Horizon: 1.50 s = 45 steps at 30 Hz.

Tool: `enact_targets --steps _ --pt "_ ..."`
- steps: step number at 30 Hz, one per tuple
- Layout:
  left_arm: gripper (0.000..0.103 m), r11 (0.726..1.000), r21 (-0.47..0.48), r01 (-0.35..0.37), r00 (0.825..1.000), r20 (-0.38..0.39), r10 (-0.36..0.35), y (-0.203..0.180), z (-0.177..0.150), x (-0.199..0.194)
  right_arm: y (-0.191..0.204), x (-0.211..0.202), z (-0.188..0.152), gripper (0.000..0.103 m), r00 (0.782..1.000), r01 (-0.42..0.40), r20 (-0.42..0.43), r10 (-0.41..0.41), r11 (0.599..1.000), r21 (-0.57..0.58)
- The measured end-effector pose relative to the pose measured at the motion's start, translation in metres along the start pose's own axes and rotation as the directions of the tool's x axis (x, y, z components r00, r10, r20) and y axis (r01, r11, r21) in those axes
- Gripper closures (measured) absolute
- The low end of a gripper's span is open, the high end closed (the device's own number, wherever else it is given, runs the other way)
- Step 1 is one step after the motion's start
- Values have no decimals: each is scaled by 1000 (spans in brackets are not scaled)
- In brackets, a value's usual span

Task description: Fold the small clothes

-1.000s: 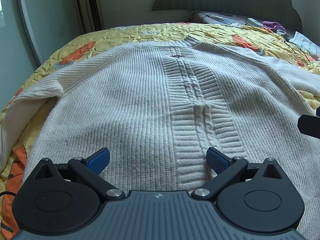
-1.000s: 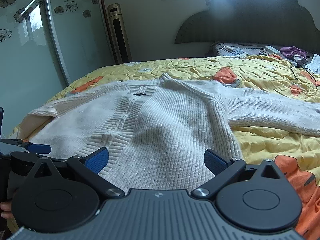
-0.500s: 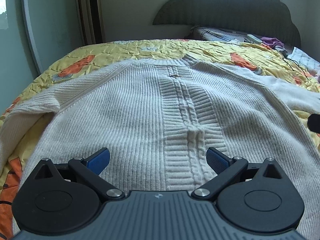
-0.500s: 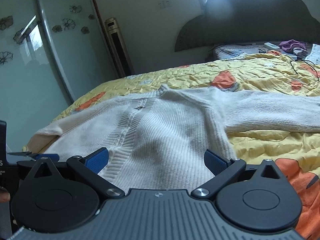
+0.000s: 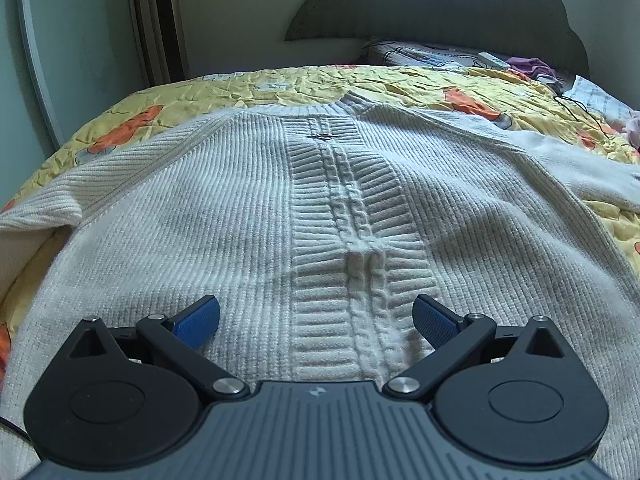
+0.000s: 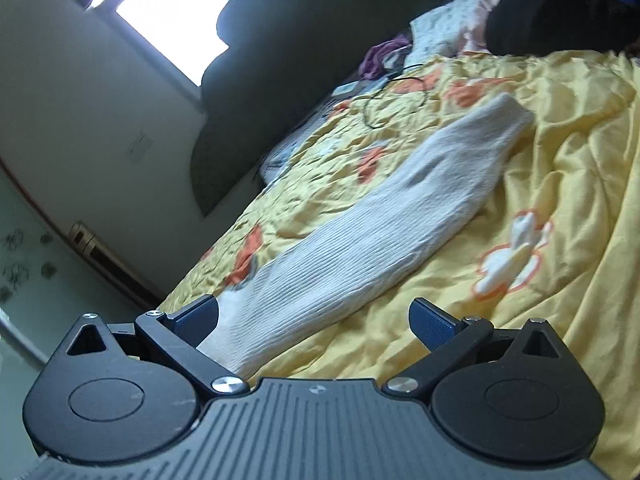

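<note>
Cream knitted sweater (image 5: 340,208) lies flat on the yellow flowered bedspread (image 5: 280,84), left gripper (image 5: 316,322) wide apart above its hem. Right gripper (image 6: 314,322), wide apart, tilts; the sleeve (image 6: 380,224) runs toward 1 o'clock.

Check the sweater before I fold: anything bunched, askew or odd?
Mostly flat. The sweater has a small raised bunch in its cable strip, and a soft ridge runs across the body to its right. The right sleeve lies stretched out over the quilt, unfolded. Both grippers, left and right, are open.
</note>
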<state>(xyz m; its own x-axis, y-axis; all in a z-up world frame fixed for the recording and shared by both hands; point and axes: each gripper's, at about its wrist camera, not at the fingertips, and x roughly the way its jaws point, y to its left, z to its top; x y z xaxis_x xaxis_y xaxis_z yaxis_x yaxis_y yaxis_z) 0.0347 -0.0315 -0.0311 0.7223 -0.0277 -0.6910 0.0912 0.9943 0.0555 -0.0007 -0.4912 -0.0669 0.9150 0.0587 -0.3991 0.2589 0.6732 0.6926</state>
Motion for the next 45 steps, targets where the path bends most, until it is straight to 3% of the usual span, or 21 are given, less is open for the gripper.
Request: enact_targets --steps 5,8,14,16,20,26,27,29,33,39,45 --pt "0 999 28 -14 1000 4 14 -6 1 4 -40 19 10 7 999 42 12 -43 996 79" --pt "0 999 33 -16 1000 7 16 -9 1 6 -48 27 14 12 997 43 69 -47 997 61" --pt "0 999 41 -21 1000 9 20 -11 2 9 -65 46 40 11 987 21 154 -35 995 95" --pt "0 999 42 -22 1000 7 21 -12 2 11 -69 51 47 17 988 9 155 -29 992 127" --pt "0 999 45 -18 1000 4 18 -15 4 13 -77 67 61 41 990 -43 142 12 976 214" --pt "0 999 49 -22 1000 11 21 -13 7 10 -82 98 74 61 992 11 120 -42 968 250" --pt "0 999 48 -26 1000 12 25 -12 8 10 -82 100 76 73 991 26 120 -57 968 248" --pt "0 998 46 -32 999 12 32 -10 10 10 -79 102 77 80 987 80 117 -110 970 231" --pt "0 997 56 -48 999 20 47 -7 14 11 -65 95 78 82 982 108 138 -131 981 159" --pt "0 996 58 -71 995 75 67 -3 27 10 -28 80 82 82 976 109 189 -108 994 6" --pt "0 995 8 -98 993 73 97 7 30 26 4 79 78 82 985 92 155 -76 990 -104"
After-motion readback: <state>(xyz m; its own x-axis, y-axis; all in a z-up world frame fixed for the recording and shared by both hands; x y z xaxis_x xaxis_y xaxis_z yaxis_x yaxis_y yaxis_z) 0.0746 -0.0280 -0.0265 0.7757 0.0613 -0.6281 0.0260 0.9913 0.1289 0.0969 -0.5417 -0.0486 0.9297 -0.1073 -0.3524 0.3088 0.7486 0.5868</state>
